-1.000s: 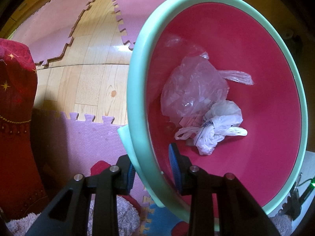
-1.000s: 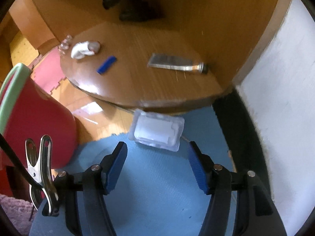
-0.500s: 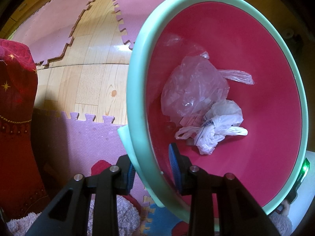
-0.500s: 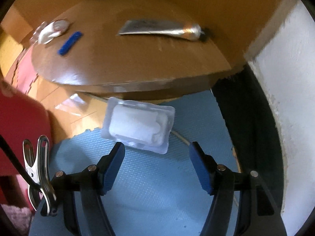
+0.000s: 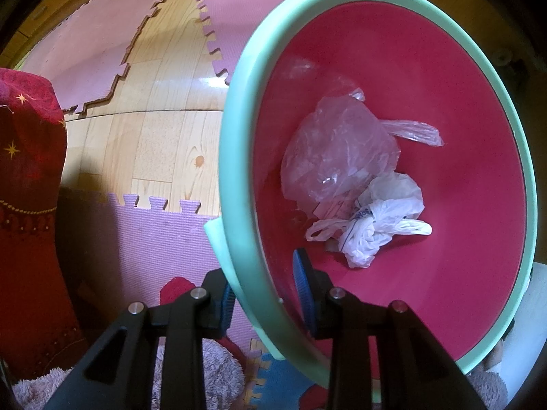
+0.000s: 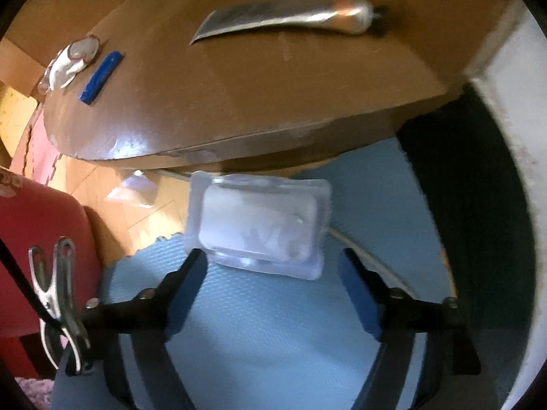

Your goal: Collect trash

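In the left wrist view my left gripper (image 5: 265, 282) is shut on the mint-green rim of a pink basin (image 5: 236, 157), one finger inside and one outside. Crumpled clear and white plastic bags (image 5: 345, 177) lie in the basin. In the right wrist view a clear plastic blister pack (image 6: 259, 223) lies on a blue foam mat (image 6: 259, 324) by the edge of a low wooden table. My right gripper (image 6: 273, 266) hangs just above the pack with its jaws opening wide; the pack's near edge sits between the fingertips and the pads do not press on it.
The round wooden table (image 6: 239, 95) carries a squeezed metal tube (image 6: 290, 17), a small blue strip (image 6: 101, 77) and a crumpled white wrapper (image 6: 68, 65). A white wall (image 6: 526, 136) stands at the right. Purple foam mats (image 5: 150, 235), wood floor and a red cloth (image 5: 27, 205) surround the basin.
My right gripper has come down close over the blister pack and its jaws have spread wider. The left gripper and the basin have not moved.
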Demonstrator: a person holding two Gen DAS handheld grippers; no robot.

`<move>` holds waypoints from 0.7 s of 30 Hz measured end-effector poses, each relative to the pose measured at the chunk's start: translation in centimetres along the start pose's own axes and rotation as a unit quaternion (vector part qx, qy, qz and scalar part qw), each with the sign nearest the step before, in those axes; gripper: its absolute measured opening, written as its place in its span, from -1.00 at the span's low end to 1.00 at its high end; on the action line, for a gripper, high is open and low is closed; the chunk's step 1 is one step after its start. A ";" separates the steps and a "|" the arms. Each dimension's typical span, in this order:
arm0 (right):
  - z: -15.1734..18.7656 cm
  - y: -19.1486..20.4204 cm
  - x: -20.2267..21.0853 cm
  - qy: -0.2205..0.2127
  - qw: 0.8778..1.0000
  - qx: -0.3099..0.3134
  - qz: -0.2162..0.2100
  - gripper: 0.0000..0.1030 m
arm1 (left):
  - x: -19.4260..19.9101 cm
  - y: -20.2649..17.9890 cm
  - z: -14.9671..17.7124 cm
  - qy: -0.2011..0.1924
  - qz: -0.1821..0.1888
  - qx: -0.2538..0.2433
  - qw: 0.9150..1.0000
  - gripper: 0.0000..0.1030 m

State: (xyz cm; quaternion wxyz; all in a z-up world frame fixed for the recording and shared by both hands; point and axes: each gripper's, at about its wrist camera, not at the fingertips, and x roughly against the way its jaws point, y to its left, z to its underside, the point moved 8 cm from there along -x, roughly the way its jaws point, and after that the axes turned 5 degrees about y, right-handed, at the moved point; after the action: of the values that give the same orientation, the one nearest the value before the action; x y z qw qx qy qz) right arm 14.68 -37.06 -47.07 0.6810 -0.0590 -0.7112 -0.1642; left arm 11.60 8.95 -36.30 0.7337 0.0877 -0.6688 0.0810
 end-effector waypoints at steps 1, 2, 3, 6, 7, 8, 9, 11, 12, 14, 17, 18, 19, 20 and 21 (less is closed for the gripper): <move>0.0 0.3 -0.5 0.005 1.000 -0.003 -0.003 0.63 | 0.0 0.0 0.0 0.000 0.000 0.000 1.000 -0.36; -0.1 0.4 -0.8 0.009 1.000 -0.005 0.002 0.63 | 0.0 0.0 0.0 0.000 0.000 0.000 1.000 -0.36; -0.1 0.4 -1.1 0.010 1.000 -0.007 0.008 0.63 | 0.0 -0.1 0.0 0.000 0.000 0.000 1.000 -0.36; 0.0 0.7 -1.9 0.011 1.000 -0.010 0.013 0.63 | 0.0 -0.2 -0.1 0.000 0.000 0.000 1.000 -0.36; 0.1 0.8 -2.1 0.014 1.000 -0.007 0.014 0.63 | 0.0 -0.1 0.0 0.000 0.000 0.000 1.000 -0.36; 0.3 0.9 -2.3 0.019 1.000 -0.005 0.013 0.63 | 0.0 -0.1 -0.1 0.001 0.000 0.000 1.000 -0.36; 0.5 1.0 -2.4 0.024 1.000 -0.003 0.009 0.63 | 0.0 -0.1 0.0 0.001 0.000 0.000 1.000 -0.36; 1.0 1.7 -2.6 0.034 0.999 0.010 -0.006 0.63 | 0.0 -0.1 -0.1 0.001 0.000 0.000 1.000 -0.36; 1.3 2.2 -2.6 0.038 0.999 0.019 -0.014 0.63 | 0.0 -0.1 -0.1 0.000 0.000 0.000 1.000 -0.36; 2.0 3.6 -2.6 0.043 0.997 0.047 -0.032 0.63 | 0.0 -0.2 -0.1 0.000 -0.001 0.000 1.000 -0.36; 2.7 5.7 -2.4 0.050 0.993 0.091 -0.051 0.63 | -0.1 -0.2 -0.1 0.001 0.000 0.000 1.000 -0.36; 2.9 6.2 -2.3 0.053 0.992 0.102 -0.055 0.63 | 0.0 -0.2 -0.1 0.001 0.000 0.000 1.000 -0.36; 3.1 6.7 -1.9 0.052 0.990 0.114 -0.058 0.63 | 0.0 -0.1 -0.1 0.001 0.000 0.001 1.000 -0.36; 3.0 6.8 -1.3 0.041 0.990 0.125 -0.057 0.63 | 0.0 -0.2 -0.1 0.001 0.000 0.000 1.000 -0.36; 2.8 6.7 -0.7 0.028 0.989 0.133 -0.050 0.63 | 0.0 -0.2 -0.1 0.001 -0.001 0.000 1.000 -0.36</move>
State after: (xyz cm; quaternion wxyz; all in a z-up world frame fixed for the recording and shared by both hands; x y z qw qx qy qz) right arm 14.11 -29.76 -46.79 0.6930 0.0724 -0.7097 -0.1042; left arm 11.75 8.83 -36.32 0.7346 0.0882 -0.6678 0.0810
